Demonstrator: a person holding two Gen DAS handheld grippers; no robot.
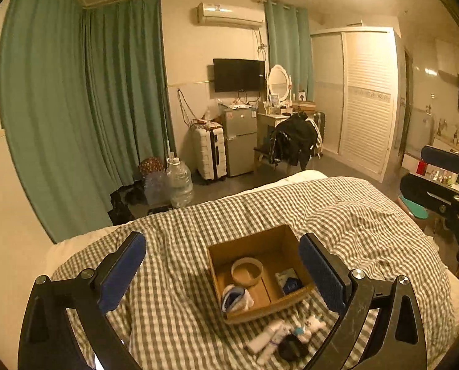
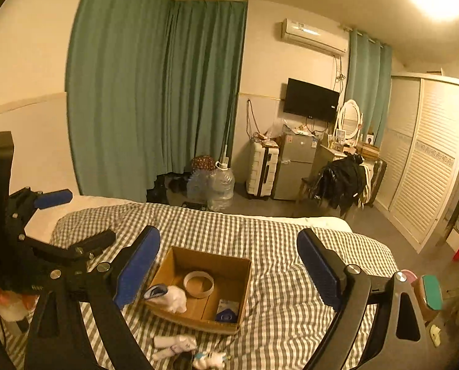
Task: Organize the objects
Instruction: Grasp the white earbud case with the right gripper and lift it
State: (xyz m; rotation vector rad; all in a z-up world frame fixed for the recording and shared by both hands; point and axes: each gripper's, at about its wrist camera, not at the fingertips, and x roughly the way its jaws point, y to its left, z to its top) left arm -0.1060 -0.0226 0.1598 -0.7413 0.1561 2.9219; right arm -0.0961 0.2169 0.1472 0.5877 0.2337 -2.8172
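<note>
An open cardboard box sits on the checkered bed. It holds a tape roll, a rolled white and blue sock and a blue and white packet. Loose white items, a small white toy and a dark object lie in front of the box. My left gripper is open and empty above the box. My right gripper is open and empty above it too. The left gripper shows at the left of the right wrist view.
The bed has a green checkered cover. Beyond it are water jugs, a white suitcase, a small fridge, a chair with a black jacket and a white wardrobe. Green curtains hang at the left.
</note>
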